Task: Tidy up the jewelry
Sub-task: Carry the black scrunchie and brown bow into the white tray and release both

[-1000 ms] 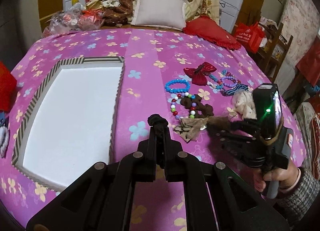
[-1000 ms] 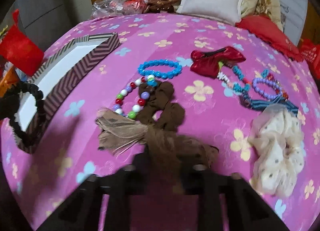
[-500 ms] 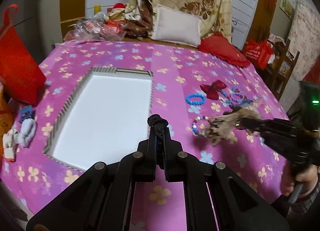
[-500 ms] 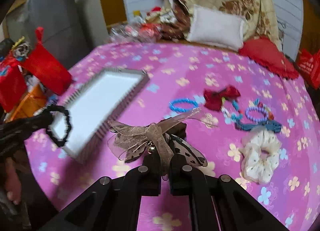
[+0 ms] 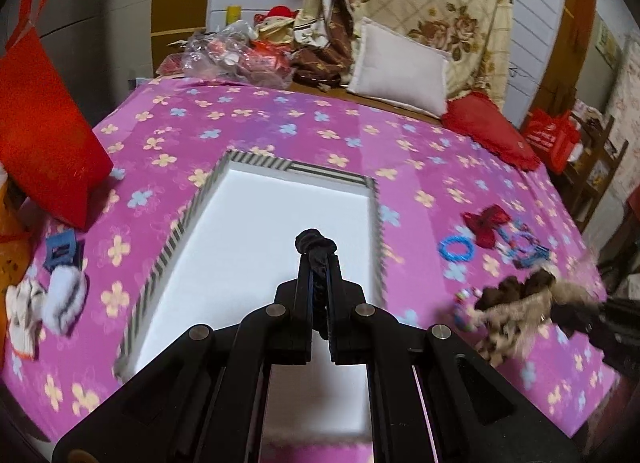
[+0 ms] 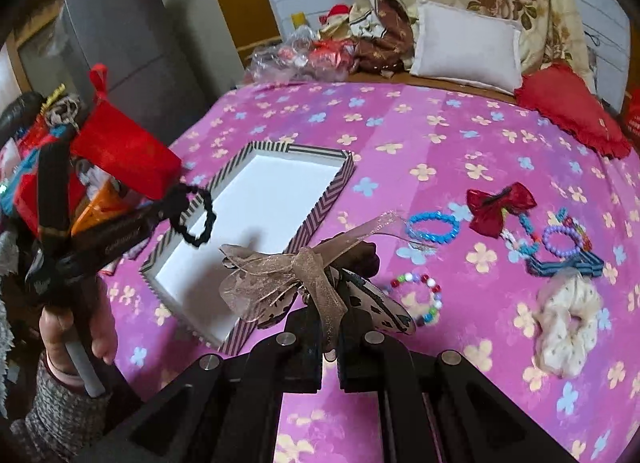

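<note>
- Striped tray lies on the bed, long axis running away from the left claw; its white floor sits directly under that claw
- Left claw clamped on black hair tie, nearer the tray
- Right claw clamped on gauze bow, just beside the tray's right wall
</note>
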### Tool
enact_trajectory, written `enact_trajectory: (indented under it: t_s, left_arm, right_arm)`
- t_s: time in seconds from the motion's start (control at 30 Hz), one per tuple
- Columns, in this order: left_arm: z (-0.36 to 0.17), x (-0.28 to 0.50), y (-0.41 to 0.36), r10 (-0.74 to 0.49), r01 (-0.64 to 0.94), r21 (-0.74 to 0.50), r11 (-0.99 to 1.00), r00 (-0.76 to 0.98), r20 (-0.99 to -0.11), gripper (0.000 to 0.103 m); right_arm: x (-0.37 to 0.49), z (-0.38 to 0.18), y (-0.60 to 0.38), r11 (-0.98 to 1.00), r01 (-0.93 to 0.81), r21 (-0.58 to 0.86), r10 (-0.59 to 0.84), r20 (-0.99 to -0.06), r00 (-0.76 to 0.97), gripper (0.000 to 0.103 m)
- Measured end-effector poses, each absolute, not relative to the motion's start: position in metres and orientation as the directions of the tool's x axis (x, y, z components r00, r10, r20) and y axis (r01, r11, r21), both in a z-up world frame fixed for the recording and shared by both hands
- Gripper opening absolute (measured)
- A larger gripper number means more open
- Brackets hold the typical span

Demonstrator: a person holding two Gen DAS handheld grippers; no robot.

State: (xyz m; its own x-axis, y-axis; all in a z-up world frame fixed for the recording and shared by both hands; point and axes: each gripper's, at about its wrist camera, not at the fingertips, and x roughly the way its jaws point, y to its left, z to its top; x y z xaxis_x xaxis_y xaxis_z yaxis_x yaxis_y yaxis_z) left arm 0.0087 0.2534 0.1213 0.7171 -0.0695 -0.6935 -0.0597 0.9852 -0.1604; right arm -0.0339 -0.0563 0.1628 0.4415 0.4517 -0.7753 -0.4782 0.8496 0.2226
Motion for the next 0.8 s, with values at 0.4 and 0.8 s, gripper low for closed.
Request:
enact_trajectory:
  t_s: [0.4, 0.8]
  left_arm:
    - [0.073, 0.108, 0.33, -0.051, -0.172, -0.215, 0.961, 0.657, -0.752, 0.004]
    - [0.033, 0.123, 0.366, 0.004, -0.301, -0.204, 0.932, 0.569, -0.822, 0.004]
  right_arm:
    - [0.068, 0.142, 0.076, 0.831, -0.518, 0.205, 0.434, -0.821, 0.372, 0.004]
    - [0.149, 0.078, 0.138, 0.878, -0.46, 0.13, 0.316, -0.881, 0.353, 0.004]
